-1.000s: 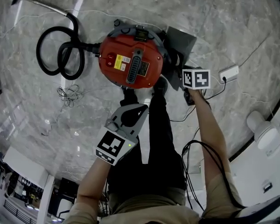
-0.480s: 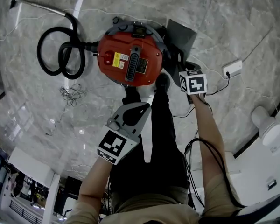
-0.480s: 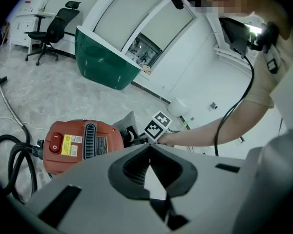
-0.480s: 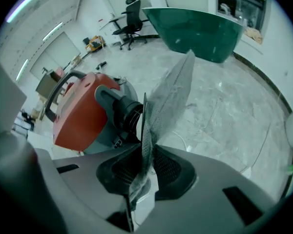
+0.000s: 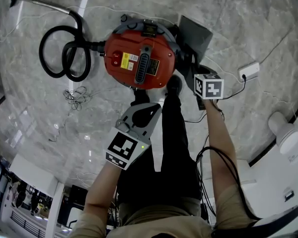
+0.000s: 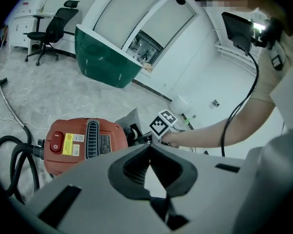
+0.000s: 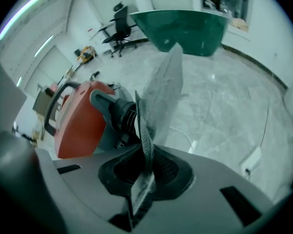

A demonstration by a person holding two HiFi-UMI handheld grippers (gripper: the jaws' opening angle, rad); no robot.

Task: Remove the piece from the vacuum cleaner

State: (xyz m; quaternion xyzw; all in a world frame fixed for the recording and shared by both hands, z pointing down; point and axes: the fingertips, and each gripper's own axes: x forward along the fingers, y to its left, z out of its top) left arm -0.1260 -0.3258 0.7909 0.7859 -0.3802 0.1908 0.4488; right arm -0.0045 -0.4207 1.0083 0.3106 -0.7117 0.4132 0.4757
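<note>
The red vacuum cleaner (image 5: 139, 63) stands on the marble floor with its black hose (image 5: 64, 53) coiled to the left. A grey fabric piece (image 5: 193, 36) sticks out at the vacuum's right side. In the right gripper view this grey piece (image 7: 163, 87) runs from the vacuum's black port down between the jaws. My right gripper (image 7: 145, 172) is closing, and its pads pinch the fabric. The right gripper (image 5: 196, 76) sits against the vacuum's right side. My left gripper (image 5: 151, 110) hangs in front of the vacuum (image 6: 85, 143), shut and holding nothing (image 6: 149, 147).
The person's shoes (image 5: 174, 86) stand just before the vacuum. A white power strip (image 5: 249, 71) with a cable lies to the right, and a tangle of thin cord (image 5: 77, 97) to the left. A green desk (image 7: 185, 28) and an office chair (image 6: 53, 28) stand farther off.
The right gripper has shifted slightly toward the vacuum's right side. The left gripper has barely moved.
</note>
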